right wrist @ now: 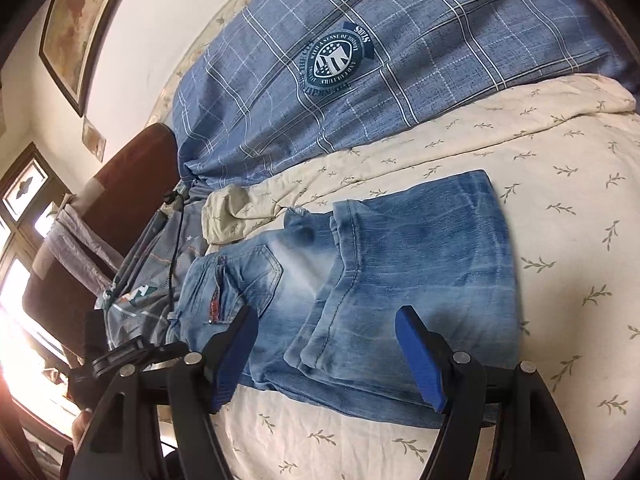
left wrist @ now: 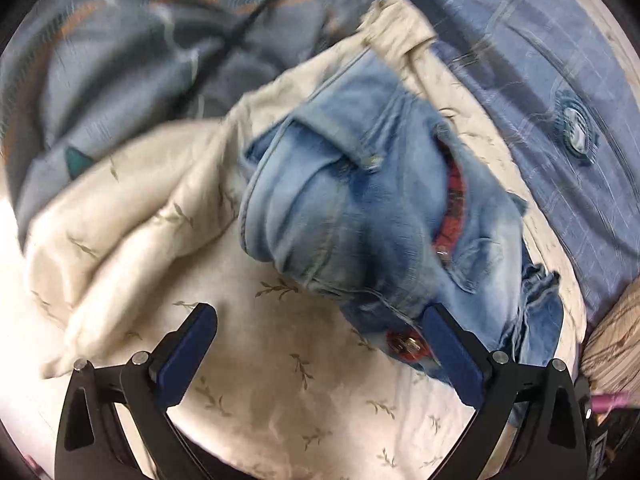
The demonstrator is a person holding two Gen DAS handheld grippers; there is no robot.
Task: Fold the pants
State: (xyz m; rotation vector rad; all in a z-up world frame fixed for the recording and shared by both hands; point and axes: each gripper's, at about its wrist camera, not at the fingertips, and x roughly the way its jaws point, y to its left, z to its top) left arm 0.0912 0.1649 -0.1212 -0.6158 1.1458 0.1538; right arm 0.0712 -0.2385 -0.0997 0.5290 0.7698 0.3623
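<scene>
Light blue jeans (right wrist: 380, 280) lie on a cream leaf-print sheet (right wrist: 560, 220), with the legs folded back over the seat and waist. My right gripper (right wrist: 326, 360) is open and empty, its blue pads just above the near edge of the jeans. In the left wrist view the waist end of the jeans (left wrist: 360, 208) lies bunched, with a red inner trim showing. My left gripper (left wrist: 320, 356) is open and empty above the sheet (left wrist: 280, 400); its right pad sits over the waistband edge. That view is blurred.
A blue plaid duvet (right wrist: 360, 80) with a round badge lies beyond the jeans. A grey patterned pillow (left wrist: 140, 60) and a crumpled cream blanket (left wrist: 132, 220) sit beside them. A dark headboard (right wrist: 120, 184), a cable and a window are at the left.
</scene>
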